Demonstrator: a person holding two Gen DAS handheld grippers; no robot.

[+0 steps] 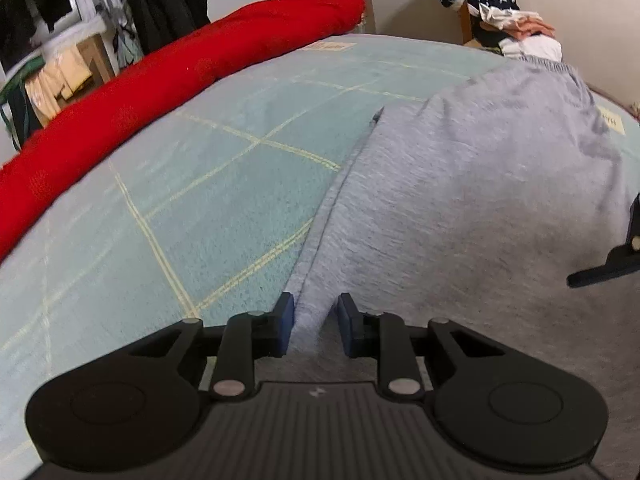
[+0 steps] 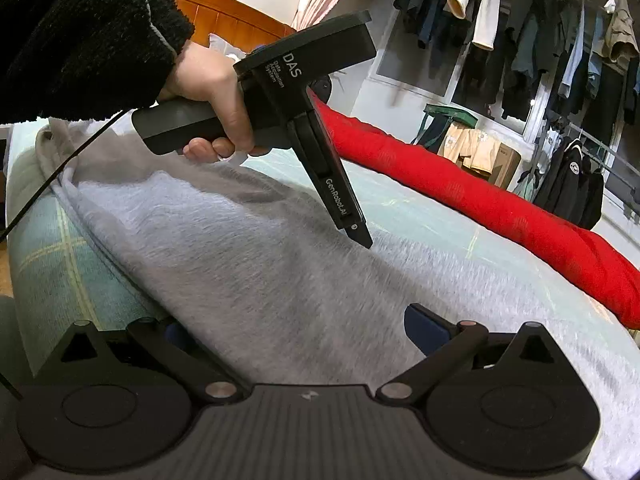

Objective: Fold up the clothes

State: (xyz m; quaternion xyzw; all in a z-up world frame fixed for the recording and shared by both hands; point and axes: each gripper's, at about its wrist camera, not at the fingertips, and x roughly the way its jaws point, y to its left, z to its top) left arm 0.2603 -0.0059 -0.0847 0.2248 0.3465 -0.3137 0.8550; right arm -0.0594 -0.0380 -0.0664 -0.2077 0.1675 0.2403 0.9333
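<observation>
A grey fleece garment [image 1: 480, 180] lies spread on a bed with a pale blue checked blanket [image 1: 200, 200]. My left gripper [image 1: 314, 324] points down at the garment's near left edge and is shut on a raised fold of it between the blue pads. In the right wrist view a hand in a black fuzzy sleeve holds that left gripper [image 2: 362, 238], its tip on the grey garment [image 2: 240, 260]. My right gripper [image 2: 300, 332] stands wide open low over the cloth, which runs between its fingers without being pinched. One of its fingers [image 1: 608, 266] shows at the right edge.
A long red rolled quilt [image 1: 140, 100] lies along the far side of the bed [image 2: 60, 272]. Dark clothes hang on a rack [image 2: 540, 40] behind it. A chair piled with clothes [image 1: 520, 28] stands past the bed's far corner. A wooden headboard [image 2: 224, 12] is at the top left.
</observation>
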